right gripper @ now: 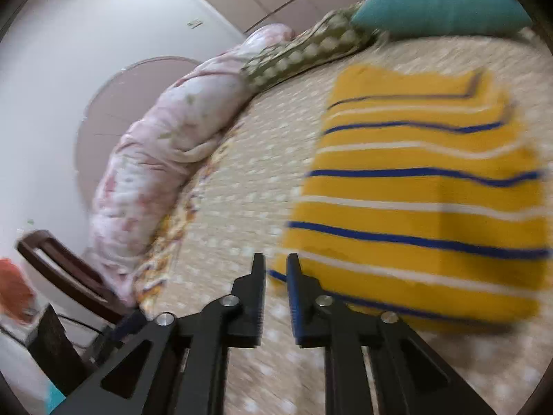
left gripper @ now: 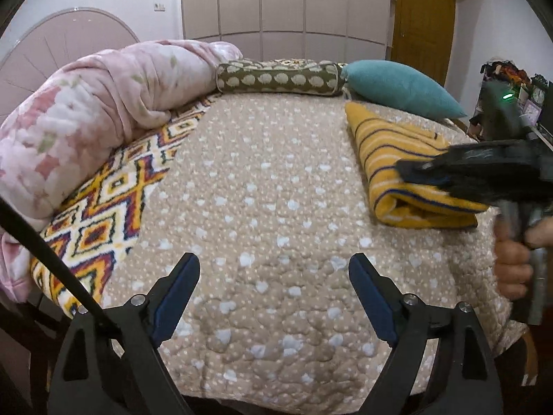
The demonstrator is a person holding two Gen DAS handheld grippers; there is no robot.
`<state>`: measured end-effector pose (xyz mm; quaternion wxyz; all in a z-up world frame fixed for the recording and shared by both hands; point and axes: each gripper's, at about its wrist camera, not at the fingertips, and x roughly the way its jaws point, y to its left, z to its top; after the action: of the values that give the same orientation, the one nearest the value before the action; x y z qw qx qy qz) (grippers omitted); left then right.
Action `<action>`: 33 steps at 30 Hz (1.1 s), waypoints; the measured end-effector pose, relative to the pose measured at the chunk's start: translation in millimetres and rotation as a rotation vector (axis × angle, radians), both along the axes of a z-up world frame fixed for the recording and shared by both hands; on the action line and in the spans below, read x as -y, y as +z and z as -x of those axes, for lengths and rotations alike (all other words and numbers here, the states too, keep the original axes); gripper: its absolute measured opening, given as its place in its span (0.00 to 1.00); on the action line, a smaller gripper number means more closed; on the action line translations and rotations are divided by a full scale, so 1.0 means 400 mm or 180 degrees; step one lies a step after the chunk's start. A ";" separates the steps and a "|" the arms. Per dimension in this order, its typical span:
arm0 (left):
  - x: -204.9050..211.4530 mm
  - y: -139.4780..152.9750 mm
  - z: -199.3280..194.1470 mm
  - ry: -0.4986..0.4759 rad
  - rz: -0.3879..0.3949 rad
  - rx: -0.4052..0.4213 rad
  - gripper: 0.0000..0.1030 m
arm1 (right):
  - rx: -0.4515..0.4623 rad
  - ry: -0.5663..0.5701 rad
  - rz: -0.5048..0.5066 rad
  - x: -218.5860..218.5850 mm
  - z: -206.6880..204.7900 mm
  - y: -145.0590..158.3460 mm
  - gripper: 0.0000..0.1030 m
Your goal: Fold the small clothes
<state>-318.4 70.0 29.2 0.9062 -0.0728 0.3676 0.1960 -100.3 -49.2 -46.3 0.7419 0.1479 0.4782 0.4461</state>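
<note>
A folded yellow garment (left gripper: 387,152) (right gripper: 414,193) with blue and white stripes lies on the right side of the beige dotted bedspread (left gripper: 269,186) (right gripper: 249,207). My left gripper (left gripper: 274,259) hangs open over bare bedspread near the front edge, well left of the garment, with nothing between its fingers. My right gripper (right gripper: 276,257) has its fingers nearly together with nothing between them, just off the garment's near left corner. In the left wrist view the right gripper (left gripper: 402,171) is blurred and reaches over the garment's near end, held by a hand (left gripper: 511,263).
A rolled pink floral quilt (left gripper: 86,121) (right gripper: 166,159) lines the bed's left side above a zigzag-patterned blanket (left gripper: 103,214). A green patterned bolster (left gripper: 280,77) and a teal pillow (left gripper: 397,86) lie at the far end. A dark wooden chair (right gripper: 62,266) stands beside the bed.
</note>
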 end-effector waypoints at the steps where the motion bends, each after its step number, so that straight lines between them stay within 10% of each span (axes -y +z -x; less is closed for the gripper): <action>1: -0.005 0.003 -0.004 0.0025 0.0003 -0.0007 0.85 | -0.0042 0.0050 -0.0040 -0.018 -0.014 -0.016 0.13; 8: -0.027 0.006 -0.039 0.0127 -0.0040 -0.0043 0.85 | -0.0683 0.0395 0.0353 -0.052 0.024 -0.206 0.00; 14: -0.029 0.016 -0.072 0.0120 -0.0144 0.0044 0.89 | -0.0109 0.0516 -0.0132 0.032 0.034 -0.022 0.06; 18: -0.027 -0.001 -0.100 0.0041 0.0031 0.0049 0.95 | 0.0395 -0.0058 -0.0122 0.137 -0.062 0.076 0.09; 26: 0.005 -0.025 -0.139 0.0080 -0.0041 -0.0074 0.95 | -0.0251 -0.1148 0.0166 0.288 -0.399 -0.101 0.09; 33: 0.018 -0.011 -0.146 0.0115 -0.0328 0.0136 0.95 | -0.0084 -0.1782 0.0140 0.420 -0.381 -0.046 0.13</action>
<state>-260.2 62.8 24.6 0.9127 -0.0369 0.3361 0.2295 52.3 -217.1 -64.6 0.8329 0.2640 0.4380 0.2114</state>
